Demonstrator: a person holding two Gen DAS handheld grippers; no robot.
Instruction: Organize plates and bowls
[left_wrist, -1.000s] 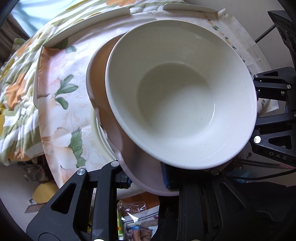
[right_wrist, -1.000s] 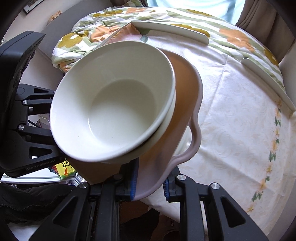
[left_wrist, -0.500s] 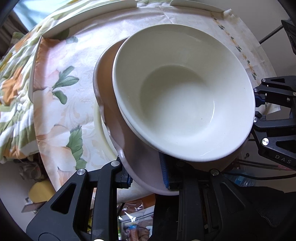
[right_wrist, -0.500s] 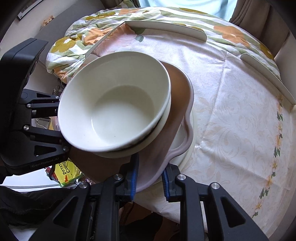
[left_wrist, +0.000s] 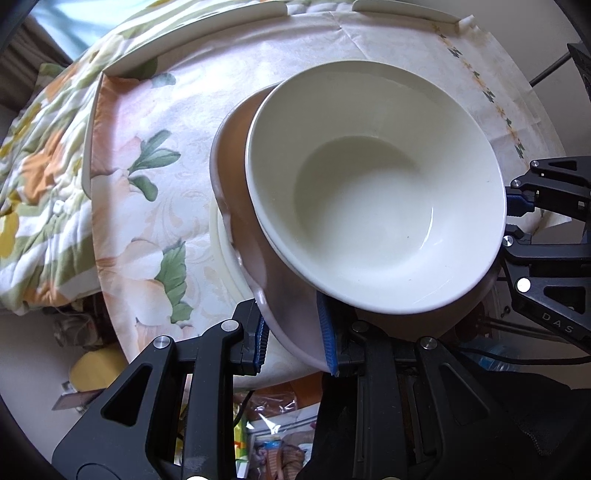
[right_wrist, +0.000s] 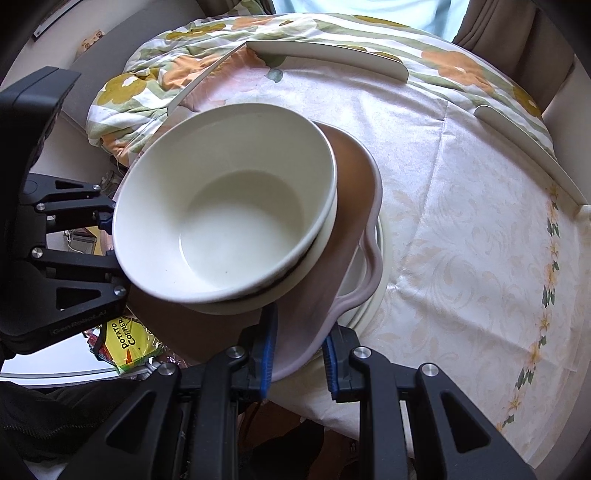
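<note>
Blue-padded left gripper (left_wrist: 293, 334) and right gripper (right_wrist: 299, 356) each stay clamped on the pink plate (left_wrist: 288, 295) rim, now lower, over the cream plate (right_wrist: 380, 277) on the tablecloth (right_wrist: 461, 240); stacked white bowls (right_wrist: 229, 206) ride on it; the quilt (left_wrist: 40, 155) lies beyond

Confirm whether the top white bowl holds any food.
No, the white bowl is bare inside, stacked in another bowl on the pinkish plate.

Left gripper (left_wrist: 295, 334) and right gripper (right_wrist: 297, 354) face each other, fingers part-closed around something held.
</note>
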